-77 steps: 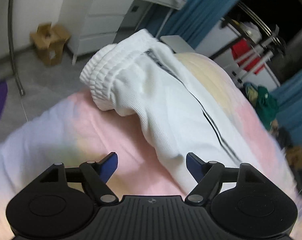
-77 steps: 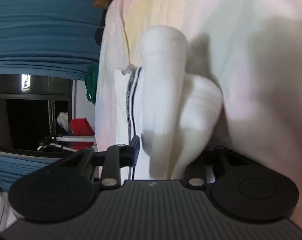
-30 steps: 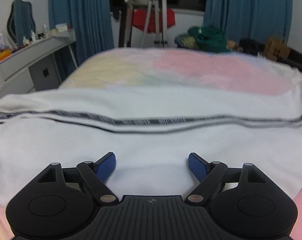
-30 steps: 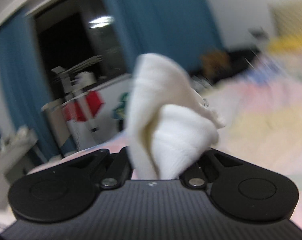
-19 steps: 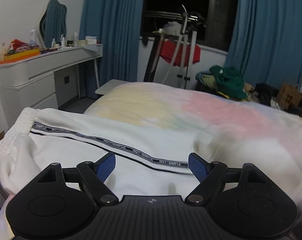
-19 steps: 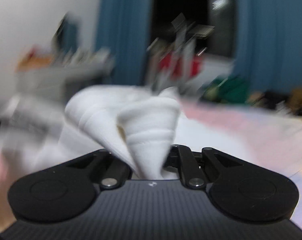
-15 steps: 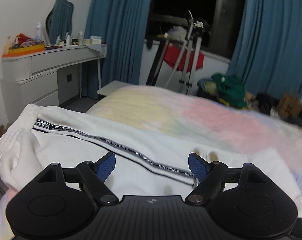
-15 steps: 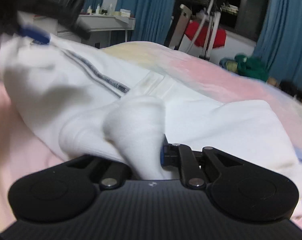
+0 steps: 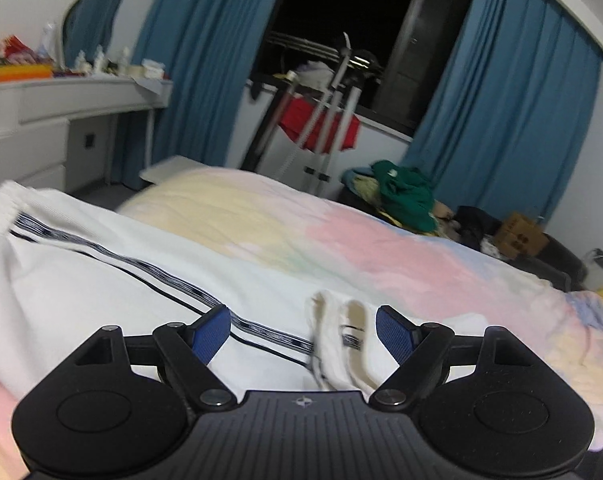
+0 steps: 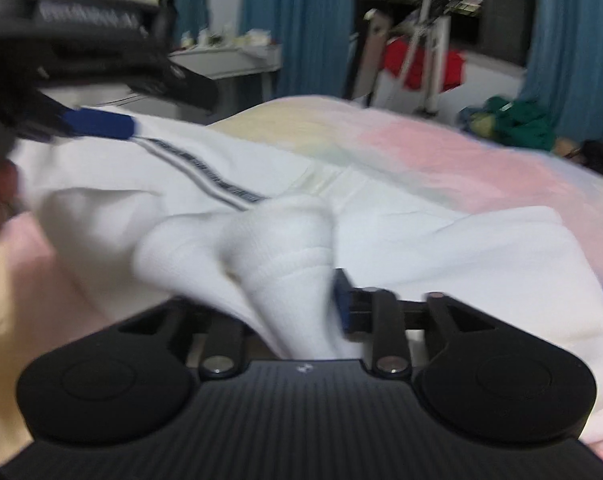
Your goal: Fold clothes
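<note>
White sweatpants (image 9: 101, 280) with a black printed side stripe lie across the near part of a pastel bed (image 9: 381, 248); the ribbed waistband sits at the far left. My left gripper (image 9: 303, 332) is open and empty just above the fabric, over the stripe and a folded-over cuff (image 9: 341, 332). My right gripper (image 10: 301, 308) is shut on the ribbed cuff (image 10: 285, 248) of a trouser leg, held low over the sweatpants (image 10: 441, 232). The left gripper (image 10: 97, 124) shows blurred at the upper left of the right wrist view.
A white dresser (image 9: 41, 120) with bottles stands at the left. A drying rack with a red cloth (image 9: 321, 120) stands before a dark window with blue curtains (image 9: 501, 100). Green clothes (image 9: 405, 196) and a cardboard box (image 9: 521, 236) lie beyond the bed.
My right gripper has swung the cuff over and lowered it onto the sweatpants, so the leg now lies folded across. My left gripper has stayed open and shifted slightly right over the fabric.
</note>
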`<state>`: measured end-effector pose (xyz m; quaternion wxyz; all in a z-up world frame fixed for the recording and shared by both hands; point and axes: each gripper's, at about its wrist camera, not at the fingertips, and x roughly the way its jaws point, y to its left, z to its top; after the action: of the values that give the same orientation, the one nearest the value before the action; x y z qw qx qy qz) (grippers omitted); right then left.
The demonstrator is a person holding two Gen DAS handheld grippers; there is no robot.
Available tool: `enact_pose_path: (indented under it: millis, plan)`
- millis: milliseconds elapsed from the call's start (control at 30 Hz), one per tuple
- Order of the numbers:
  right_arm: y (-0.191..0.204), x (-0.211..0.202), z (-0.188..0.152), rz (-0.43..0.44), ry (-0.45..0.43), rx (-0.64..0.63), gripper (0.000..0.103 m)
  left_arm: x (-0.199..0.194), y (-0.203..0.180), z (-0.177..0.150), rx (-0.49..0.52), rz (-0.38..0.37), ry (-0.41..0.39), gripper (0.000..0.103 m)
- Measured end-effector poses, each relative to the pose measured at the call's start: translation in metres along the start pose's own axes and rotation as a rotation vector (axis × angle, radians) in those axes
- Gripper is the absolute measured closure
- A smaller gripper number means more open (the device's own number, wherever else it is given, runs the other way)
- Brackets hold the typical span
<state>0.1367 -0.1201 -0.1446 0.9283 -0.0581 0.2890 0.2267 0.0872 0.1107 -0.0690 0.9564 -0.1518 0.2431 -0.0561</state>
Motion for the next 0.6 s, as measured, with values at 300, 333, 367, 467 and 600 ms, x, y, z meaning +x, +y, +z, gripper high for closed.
enact_pose_path:
  millis: [300, 333, 367, 467, 600]
  plan:
    - [-0.012, -0.098, -0.008, 0.186, -0.049, 0.130, 0.035, 0.006, 0.008, -0.014, -0.087, -0.114, 0.063, 0.024]
    - [-0.013, -0.097, -0.011, 0.175, -0.056, 0.131, 0.034, 0.004, 0.008, -0.015, -0.092, -0.122, 0.066, 0.024]
    - [-0.014, -0.095, -0.013, 0.167, -0.056, 0.134, 0.036, 0.004, 0.008, -0.017, -0.100, -0.135, 0.071, 0.025]
    - [-0.007, -0.080, -0.019, 0.208, 0.006, 0.129, 0.038, 0.005, 0.006, -0.019, -0.102, -0.181, 0.100, 0.031]
    - [0.009, -0.072, -0.023, 0.206, 0.028, 0.073, 0.050, 0.021, -0.007, -0.005, -0.022, -0.181, 0.127, 0.032]
